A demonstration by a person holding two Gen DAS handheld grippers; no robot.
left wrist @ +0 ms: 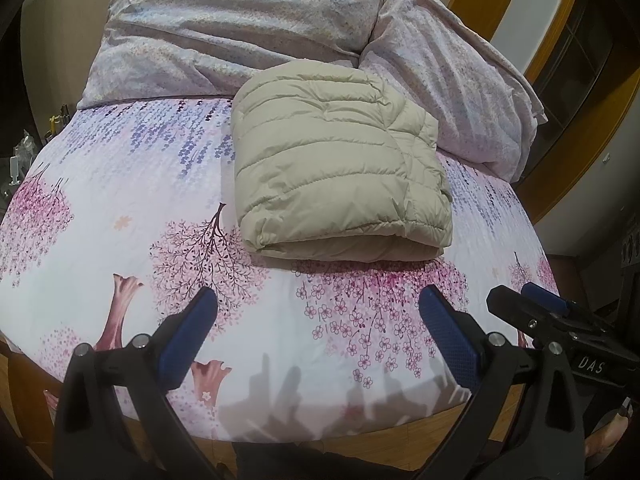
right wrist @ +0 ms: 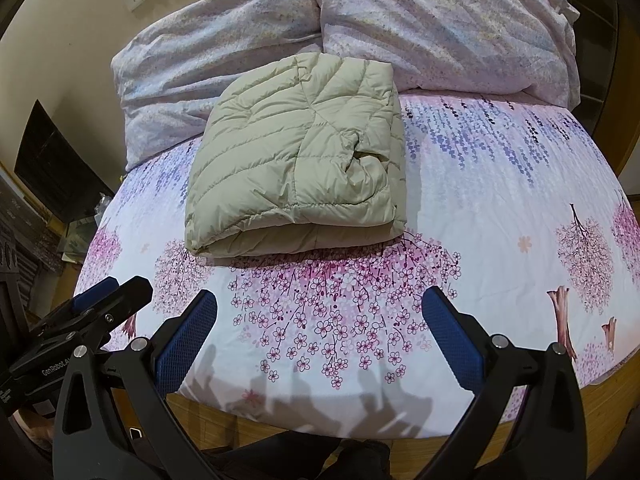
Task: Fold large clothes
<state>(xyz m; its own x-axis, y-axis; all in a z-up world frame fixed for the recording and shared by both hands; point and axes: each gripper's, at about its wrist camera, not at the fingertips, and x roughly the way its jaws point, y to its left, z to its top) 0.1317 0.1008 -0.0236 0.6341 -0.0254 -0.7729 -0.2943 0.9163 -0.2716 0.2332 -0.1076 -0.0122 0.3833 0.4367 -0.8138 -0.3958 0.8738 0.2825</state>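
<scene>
Beige folded jacket (left wrist: 340, 160) on bed, well beyond left gripper (left wrist: 318, 336) and right gripper (right wrist: 320, 336), both released

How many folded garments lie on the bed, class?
1. A beige puffer jacket, folded into a bundle, lies mid-bed on the floral sheet, in front of the bunched duvet. Others could be hidden under the duvet.
</scene>
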